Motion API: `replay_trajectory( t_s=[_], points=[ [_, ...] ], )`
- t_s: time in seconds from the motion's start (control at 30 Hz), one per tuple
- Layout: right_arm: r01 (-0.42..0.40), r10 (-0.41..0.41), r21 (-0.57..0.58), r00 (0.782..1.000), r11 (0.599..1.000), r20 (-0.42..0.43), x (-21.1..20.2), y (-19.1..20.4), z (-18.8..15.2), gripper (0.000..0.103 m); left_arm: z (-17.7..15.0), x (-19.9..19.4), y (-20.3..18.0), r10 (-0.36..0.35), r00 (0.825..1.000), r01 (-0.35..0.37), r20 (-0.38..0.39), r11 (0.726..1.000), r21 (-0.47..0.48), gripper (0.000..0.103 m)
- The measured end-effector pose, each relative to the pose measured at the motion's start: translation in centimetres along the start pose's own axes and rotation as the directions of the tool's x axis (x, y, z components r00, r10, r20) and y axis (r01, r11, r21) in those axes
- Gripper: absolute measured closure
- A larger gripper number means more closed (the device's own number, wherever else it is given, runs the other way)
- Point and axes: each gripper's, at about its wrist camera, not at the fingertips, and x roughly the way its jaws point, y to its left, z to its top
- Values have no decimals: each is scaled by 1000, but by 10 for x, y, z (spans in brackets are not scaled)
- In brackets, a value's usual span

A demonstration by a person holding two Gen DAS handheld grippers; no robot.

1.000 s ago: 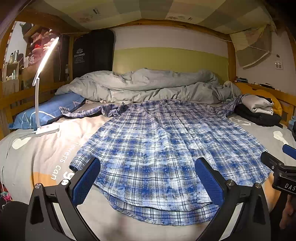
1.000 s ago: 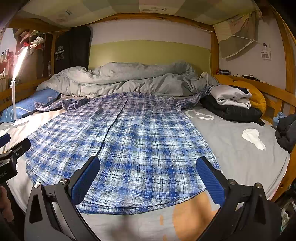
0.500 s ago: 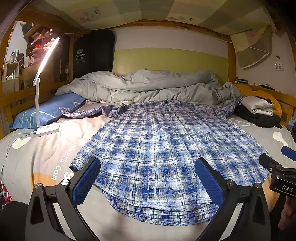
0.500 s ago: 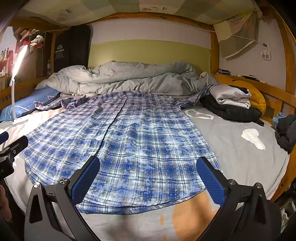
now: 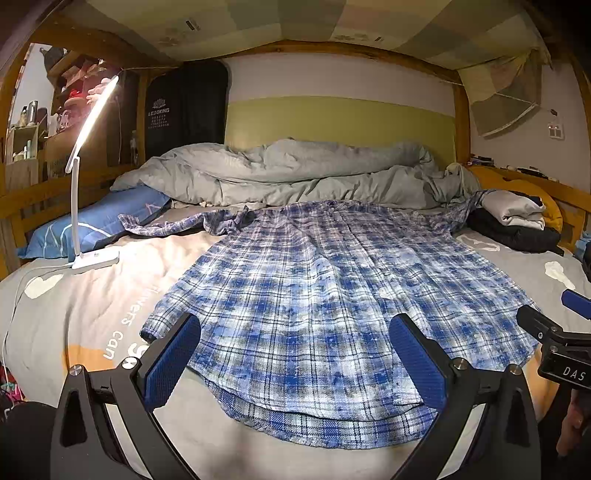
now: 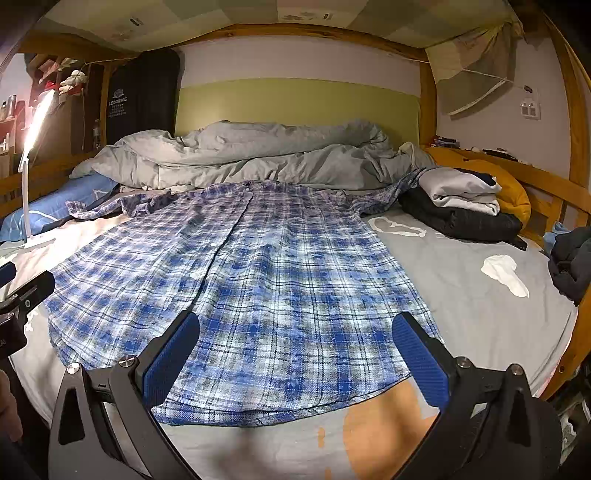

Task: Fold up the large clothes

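With both claws, left [image 5: 295, 354] and right [image 6: 295, 350], gaping empty above the shirt [image 5: 332, 295], pinch the hem corners cleanly before folding.

The room is dim and warm-toned. Most light comes from the lamp [image 5: 92, 122] at far left, whose bar glares white and is blown out in both views. It brightens the sheet [image 5: 74, 306] under it and washes pale patches across the shirt [image 5: 332, 295]; away from the lamp, the right side is greyer. Corners fall to black. Fisheye bending curves the bed frame [image 6: 295, 31]. Focus is fairly sharp, slightly grainy.
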Motion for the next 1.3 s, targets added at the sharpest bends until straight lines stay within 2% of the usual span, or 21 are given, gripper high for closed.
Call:
replay_trajectory(
  t_s=[0.73, 0.97, 1.07, 1.13, 1.17, 1.27, 1.3],
  points=[
    [-6, 6, 17, 1000, 1000, -12, 1, -3, 1, 0, 0, 1, 3, -2, 1000, 2, -9, 1000, 11, 0],
    [-29, 30, 24, 999, 999, -45, 5, -6, -6, 0, -9, 6, 9, -51, 997, 51, -50, 999, -5, 0],
    [-68, 80, 102, 990, 993, -118, 16, -19, -18, 0, -19, 13, 14, -103, 988, 101, -118, 995, -20, 2],
    [-67, 96, 166, 980, 984, -172, 26, -31, -27, 0, -27, 22, 18, -111, 978, 107, -176, 994, -33, 12],
    [-60, 98, 193, 976, 979, -196, 30, -36, -31, 0, -32, 26, 21, -114, 973, 107, -201, 993, -45, 14],
    [-37, 98, 248, 967, 968, -235, 36, -50, -42, 0, -45, 41, 34, -136, 952, 105, -275, 987, -124, 14],
    [-38, 107, 269, 964, 962, -245, 38, -54, -45, 0, -49, 47, 41, -151, 940, 104, -306, 981, -165, 15]
  ],
)
